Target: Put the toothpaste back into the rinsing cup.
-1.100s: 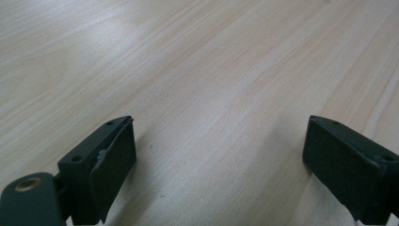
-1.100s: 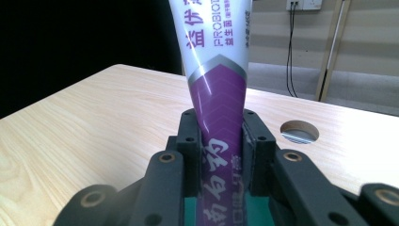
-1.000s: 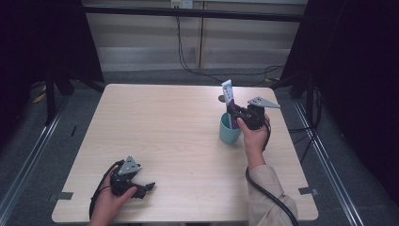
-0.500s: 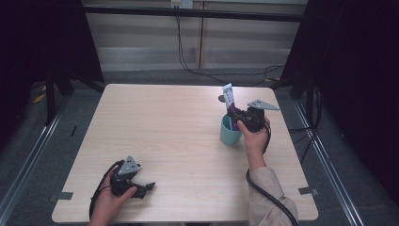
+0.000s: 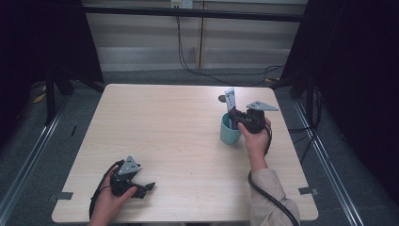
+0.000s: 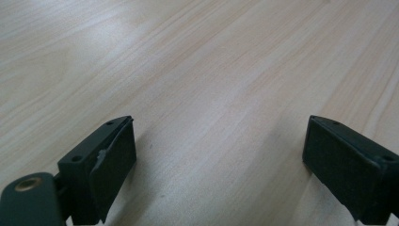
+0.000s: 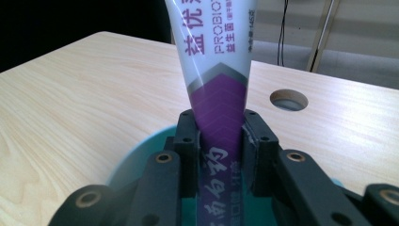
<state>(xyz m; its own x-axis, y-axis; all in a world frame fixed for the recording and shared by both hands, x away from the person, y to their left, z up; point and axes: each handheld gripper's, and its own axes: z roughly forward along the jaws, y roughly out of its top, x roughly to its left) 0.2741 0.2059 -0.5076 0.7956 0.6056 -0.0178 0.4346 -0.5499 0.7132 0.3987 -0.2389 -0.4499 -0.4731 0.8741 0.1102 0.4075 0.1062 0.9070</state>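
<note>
Clamping the toothpaste tube [image 7: 220,101], the right gripper [image 5: 239,120] hangs over the teal cup [image 5: 229,134] at three o'clock; keep it upright, lower straight. Left gripper [image 5: 143,188], jaws apart, rests at seven.

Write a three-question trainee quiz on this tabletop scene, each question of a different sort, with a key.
1. True or false: the right tool is shut on the toothpaste tube.
2. Multiple choice: where is the tube's lower end?
A. flat on the table
B. in the mouth of the teal cup
C. between the left tool's jaws
3. Fill in: the left tool rests low over bare wood near the table's front edge, with its jaws ____.

Key
1. True; both jaws press the tube's purple part.
2. B; the cup's teal rim shows round the tube below the jaws.
3. Open, wide apart with nothing between them.
</note>
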